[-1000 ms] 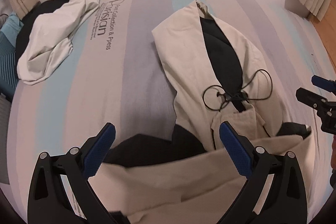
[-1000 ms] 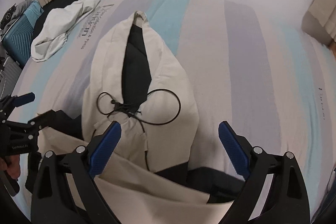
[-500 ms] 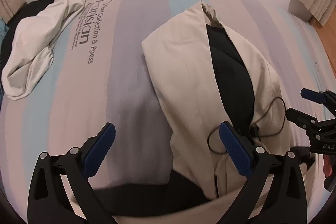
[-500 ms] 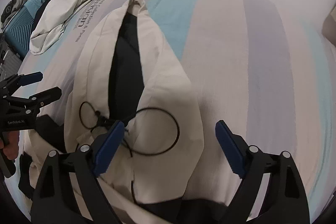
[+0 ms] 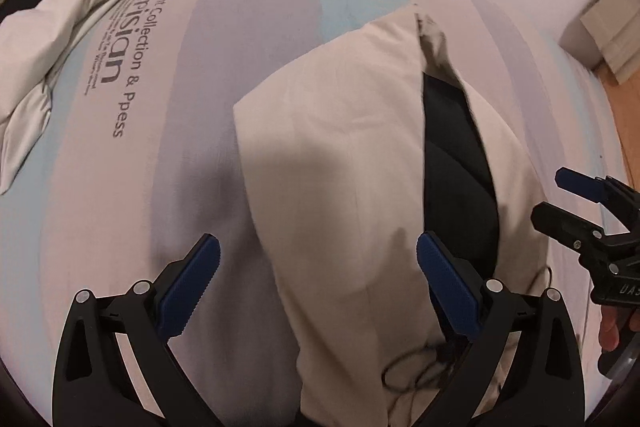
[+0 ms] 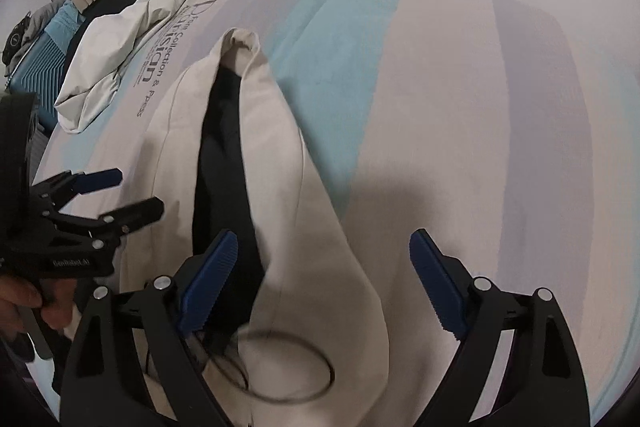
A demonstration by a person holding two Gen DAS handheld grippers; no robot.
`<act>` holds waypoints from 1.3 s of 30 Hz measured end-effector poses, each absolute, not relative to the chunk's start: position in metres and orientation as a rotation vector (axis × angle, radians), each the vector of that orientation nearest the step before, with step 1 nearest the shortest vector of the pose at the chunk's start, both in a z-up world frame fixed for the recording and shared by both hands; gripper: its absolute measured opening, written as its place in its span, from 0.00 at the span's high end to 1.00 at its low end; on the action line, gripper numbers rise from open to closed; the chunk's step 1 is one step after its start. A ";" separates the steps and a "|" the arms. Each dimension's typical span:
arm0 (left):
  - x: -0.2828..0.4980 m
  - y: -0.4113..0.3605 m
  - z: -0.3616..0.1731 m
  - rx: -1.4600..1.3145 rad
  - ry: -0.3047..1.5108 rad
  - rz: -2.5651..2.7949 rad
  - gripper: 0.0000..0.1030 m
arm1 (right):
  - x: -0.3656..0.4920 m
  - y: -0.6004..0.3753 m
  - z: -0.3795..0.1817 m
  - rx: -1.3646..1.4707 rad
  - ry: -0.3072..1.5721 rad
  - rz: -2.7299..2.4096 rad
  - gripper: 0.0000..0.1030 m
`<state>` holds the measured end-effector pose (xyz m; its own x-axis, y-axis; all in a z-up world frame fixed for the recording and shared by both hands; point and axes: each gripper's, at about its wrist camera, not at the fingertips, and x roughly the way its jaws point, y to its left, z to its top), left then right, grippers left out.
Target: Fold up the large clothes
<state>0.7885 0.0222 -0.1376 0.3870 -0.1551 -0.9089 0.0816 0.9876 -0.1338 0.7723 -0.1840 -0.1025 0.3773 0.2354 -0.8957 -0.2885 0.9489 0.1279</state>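
Cream fabric with a black lining fills the space ahead of both claws: a large garment (image 5: 344, 163) lying on the striped bed sheet (image 5: 208, 163), its two cream sides parted to show a dark strip running away from the claws toward a narrow far end.

Seen from the left wrist, the left claw (image 5: 318, 279) has its blue-padded fingers spread wide with nothing between them. The garment's left edge runs between the fingers, so the left finger sits over bare sheet and the right finger (image 5: 448, 287) over cream cloth. A thin black cord (image 5: 408, 375) loops on the cloth close under that right finger. Off to the claw's right, the right claw (image 5: 576, 203) shows side-on, held by a hand at the frame's edge.

From the right wrist, the right claw (image 6: 324, 283) is likewise wide apart and holds nothing. Its left finger (image 6: 208, 283) is over the dark lining; its right finger is over bare sheet beyond the garment's right edge. The cord's loop (image 6: 288, 375) lies just below, between the fingers. The left claw (image 6: 120, 195) appears to its left, over the garment's left side.

Far ahead and left of both claws, a crumpled white garment (image 5: 52, 67) rests beside printed lettering (image 5: 132, 55) on the sheet.
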 end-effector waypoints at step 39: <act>0.777 0.000 -0.107 -0.022 1.079 -0.291 0.96 | 0.756 -0.167 -0.087 -0.093 1.035 0.335 0.85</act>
